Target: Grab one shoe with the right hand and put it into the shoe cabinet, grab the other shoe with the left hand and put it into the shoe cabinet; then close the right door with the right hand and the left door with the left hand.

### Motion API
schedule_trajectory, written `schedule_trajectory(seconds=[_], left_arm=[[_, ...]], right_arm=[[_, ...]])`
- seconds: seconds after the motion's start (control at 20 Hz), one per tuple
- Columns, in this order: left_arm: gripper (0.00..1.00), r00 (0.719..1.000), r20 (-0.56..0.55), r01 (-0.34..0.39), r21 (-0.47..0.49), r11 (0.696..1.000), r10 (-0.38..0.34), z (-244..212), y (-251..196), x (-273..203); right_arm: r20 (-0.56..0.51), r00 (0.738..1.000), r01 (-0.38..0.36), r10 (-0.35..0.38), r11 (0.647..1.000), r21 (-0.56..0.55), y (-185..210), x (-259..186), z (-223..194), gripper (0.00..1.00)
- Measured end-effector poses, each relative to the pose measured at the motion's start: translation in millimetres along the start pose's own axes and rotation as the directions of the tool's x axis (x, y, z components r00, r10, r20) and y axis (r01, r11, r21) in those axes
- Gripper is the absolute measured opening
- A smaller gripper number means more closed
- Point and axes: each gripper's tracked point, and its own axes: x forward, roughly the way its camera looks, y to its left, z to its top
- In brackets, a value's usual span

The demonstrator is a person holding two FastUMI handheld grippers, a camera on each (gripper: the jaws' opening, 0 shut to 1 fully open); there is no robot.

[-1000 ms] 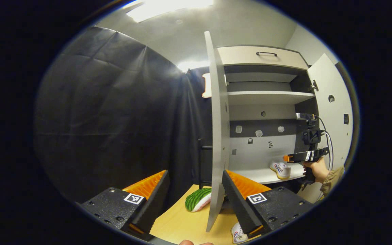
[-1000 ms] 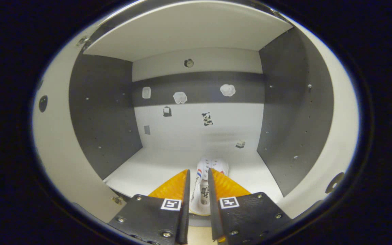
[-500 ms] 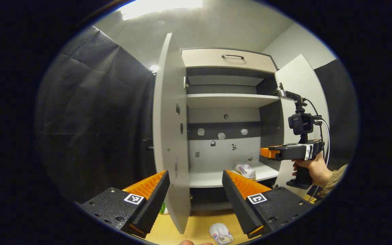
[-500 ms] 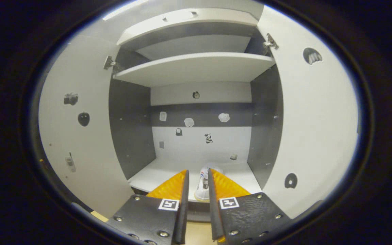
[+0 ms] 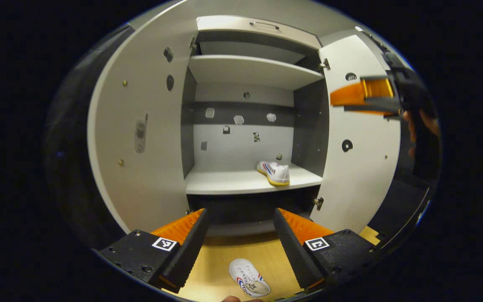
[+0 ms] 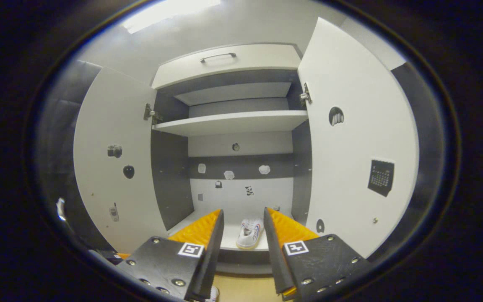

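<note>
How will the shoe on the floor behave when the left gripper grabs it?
The floor shoe looks small and probably light. Its canvas-like upper may squash between the fingers, while the sole should stay stiffer. Lying flat, it seems unlikely to roll, though it might slide on the smooth floor.

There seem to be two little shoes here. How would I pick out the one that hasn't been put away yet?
Start at the tall white shoe cabinet with both doors swung open. One white sneaker sits on its lower shelf. The shoe still to go lies on the yellow wooden floor in front of the cabinet, between the left gripper's open jaws.
</note>
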Motion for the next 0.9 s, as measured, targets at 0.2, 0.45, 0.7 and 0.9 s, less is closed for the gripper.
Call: schedule_trajectory(seconds=[0.2,0.45,0.7,0.9], left_arm=[[0.96,0.983,-0.185,0.007,0.001,1.000,-0.007,-90,4,32],[0.96,0.922,-0.387,-0.025,-0.032,0.999,0.011,-178,15,49],[0.98,0.811,-0.583,-0.025,-0.130,0.991,-0.056,-262,11,53],[0.96,0.745,-0.664,-0.072,-0.168,0.983,-0.059,-302,17,52]], right_arm=[[0.030,0.999,0.020,-0.020,1.000,-0.007,-9,-16,12,0.72],[0.063,0.998,0.028,-0.029,1.000,0.012,-15,-31,26,0.85],[0.078,0.996,0.050,-0.050,0.999,0.010,-23,-39,35,0.77],[0.079,0.993,0.084,-0.084,0.996,0.008,-35,-41,35,0.77]])
